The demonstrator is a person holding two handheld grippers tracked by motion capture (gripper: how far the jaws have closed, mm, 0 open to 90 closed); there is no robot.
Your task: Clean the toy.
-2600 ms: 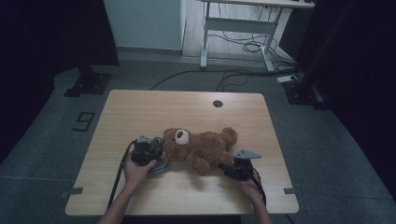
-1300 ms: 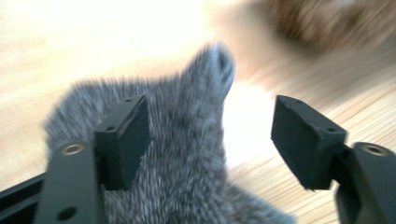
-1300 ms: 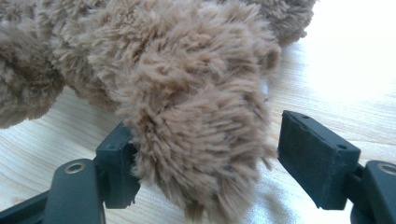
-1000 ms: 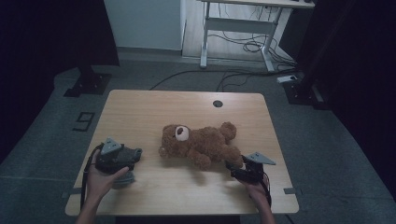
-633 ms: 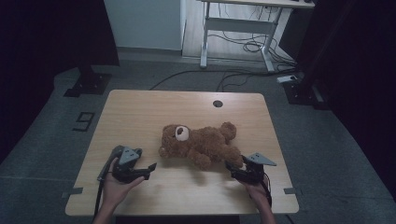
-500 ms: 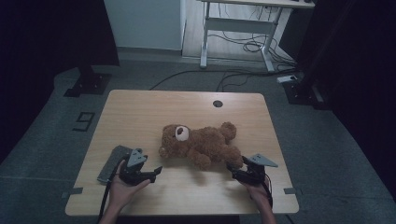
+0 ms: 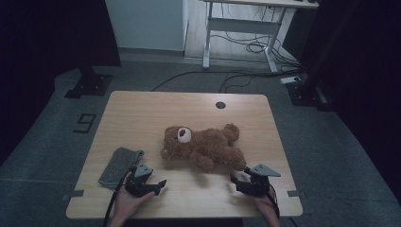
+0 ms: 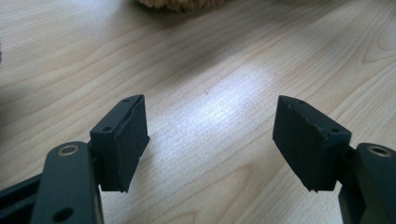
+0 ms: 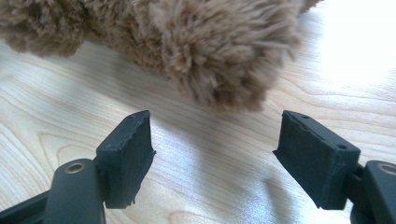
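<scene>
A brown teddy bear (image 7: 203,146) lies on its side in the middle of the wooden table (image 7: 156,109), white muzzle facing up. A folded grey cloth (image 7: 120,165) lies flat near the table's front left. Just right of the cloth, my left gripper (image 7: 161,183) rests low over the wood, pointing right. Its jaws have just been closing a little but remain open, with bare wood between them (image 8: 210,135); the bear's fur (image 8: 182,3) shows far ahead. My right gripper (image 7: 235,182) stands open in front of the bear's foot (image 9: 224,56), apart from it (image 9: 215,149).
A round cable hole (image 7: 220,105) sits near the table's far edge. Beyond the table are a white desk frame (image 7: 236,28) and cables on the floor. Dark stands flank the table on both sides.
The left gripper left the bear, carried the grey cloth to the front left, let it go there, and has moved right and down beside it. The right gripper has stayed put.
</scene>
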